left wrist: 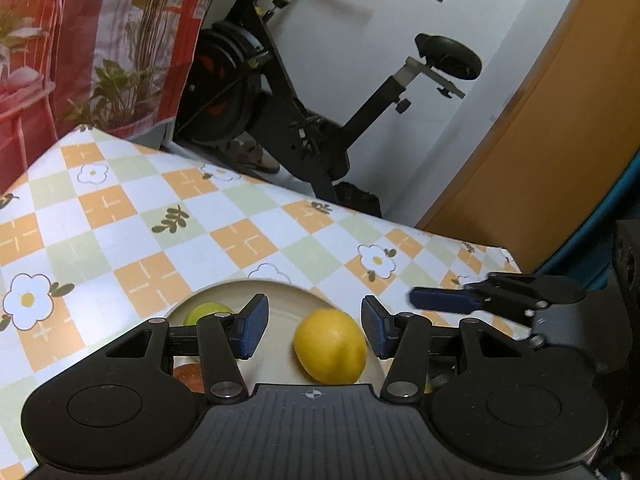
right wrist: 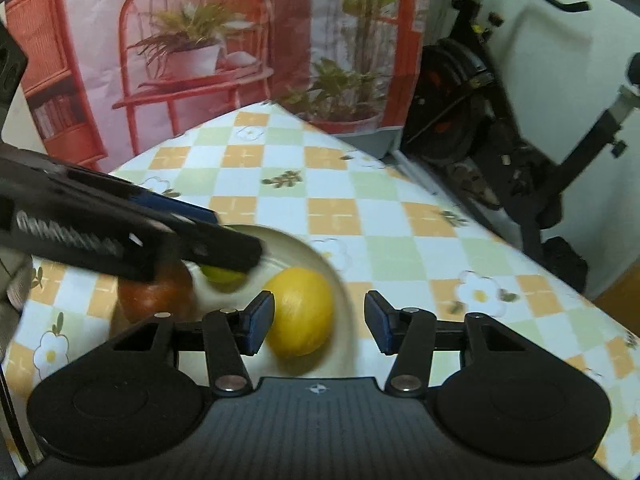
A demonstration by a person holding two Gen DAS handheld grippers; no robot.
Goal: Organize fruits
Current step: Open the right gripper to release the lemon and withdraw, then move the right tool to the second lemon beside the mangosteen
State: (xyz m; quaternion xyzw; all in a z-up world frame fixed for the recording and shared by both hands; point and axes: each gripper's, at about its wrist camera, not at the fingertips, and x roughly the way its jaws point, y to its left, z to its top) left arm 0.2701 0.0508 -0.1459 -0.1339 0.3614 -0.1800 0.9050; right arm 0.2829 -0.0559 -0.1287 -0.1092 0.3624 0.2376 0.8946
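Note:
A cream plate (left wrist: 280,286) (right wrist: 304,248) sits on the checked tablecloth. On it lie a yellow lemon (left wrist: 330,346) (right wrist: 300,312), a green lime (left wrist: 206,312) (right wrist: 224,276) and a red apple (left wrist: 190,376) (right wrist: 160,296), the last two partly hidden by gripper parts. My left gripper (left wrist: 314,300) hovers over the plate with its jaws apart; the lemon lies below the gap, untouched by the pads. My right gripper (right wrist: 319,296) is also open above the plate's right side, the lemon beside its left pad. Each view shows a blue-padded finger of the other gripper (left wrist: 440,300) (right wrist: 176,206).
The table (left wrist: 120,220) (right wrist: 380,200) has its far edge close behind the plate. Beyond it stand a black exercise bike (left wrist: 304,120) (right wrist: 500,128), a printed red backdrop (left wrist: 100,40) (right wrist: 200,60) and a wooden door (left wrist: 560,140).

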